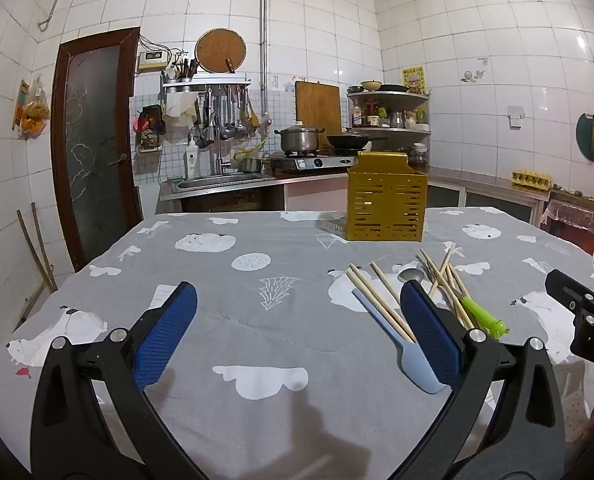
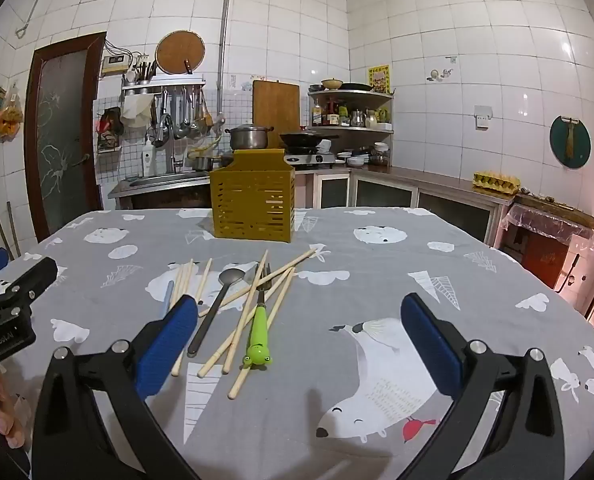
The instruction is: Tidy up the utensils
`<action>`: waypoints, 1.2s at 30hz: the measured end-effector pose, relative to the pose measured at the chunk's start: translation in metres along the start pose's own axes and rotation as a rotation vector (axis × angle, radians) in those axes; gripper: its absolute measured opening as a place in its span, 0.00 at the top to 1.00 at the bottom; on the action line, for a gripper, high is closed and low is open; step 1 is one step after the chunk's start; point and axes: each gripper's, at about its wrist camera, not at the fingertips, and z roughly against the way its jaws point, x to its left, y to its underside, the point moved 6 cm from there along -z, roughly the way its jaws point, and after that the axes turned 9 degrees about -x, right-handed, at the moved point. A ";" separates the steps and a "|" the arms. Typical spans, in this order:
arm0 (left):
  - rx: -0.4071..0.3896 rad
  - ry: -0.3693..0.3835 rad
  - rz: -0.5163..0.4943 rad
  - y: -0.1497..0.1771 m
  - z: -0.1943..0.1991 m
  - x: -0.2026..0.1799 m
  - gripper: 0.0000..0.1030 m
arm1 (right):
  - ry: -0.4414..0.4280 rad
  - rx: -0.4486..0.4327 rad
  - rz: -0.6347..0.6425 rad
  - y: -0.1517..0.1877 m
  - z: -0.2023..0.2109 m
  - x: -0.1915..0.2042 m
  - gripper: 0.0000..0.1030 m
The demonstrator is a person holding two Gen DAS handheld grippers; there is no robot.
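Observation:
A yellow slotted utensil holder (image 1: pixel 387 200) (image 2: pixel 253 204) stands upright at the far side of the table. In front of it lies a loose pile: several wooden chopsticks (image 2: pixel 253 308) (image 1: pixel 381 300), a grey metal spoon (image 2: pixel 217 300) (image 1: pixel 411 276), a fork with a green frog handle (image 2: pixel 259 332) (image 1: pixel 483 314) and a light blue spatula (image 1: pixel 401 344). My left gripper (image 1: pixel 299 332) is open and empty, left of the pile. My right gripper (image 2: pixel 299 336) is open and empty, with its left finger (image 2: pixel 169 340) over the pile's near edge.
The table wears a grey cloth with polar bear prints (image 2: pixel 377 380). Behind it are a sink (image 1: pixel 221 180), a stove with a pot (image 1: pixel 299 138) and a pan, corner shelves (image 2: pixel 353 116) and a counter with an egg tray (image 2: pixel 495 182). A door (image 1: pixel 93 148) is at the left.

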 end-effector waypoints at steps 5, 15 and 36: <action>0.002 -0.002 0.010 -0.001 -0.003 0.003 0.05 | 0.001 -0.005 0.000 0.000 0.000 0.000 0.04; -0.011 -0.007 -0.003 -0.007 -0.001 0.001 0.05 | 0.004 -0.025 0.009 -0.004 0.005 -0.002 0.04; -0.013 -0.007 -0.007 -0.004 0.004 -0.001 0.05 | 0.004 -0.032 0.011 -0.003 0.009 0.000 0.04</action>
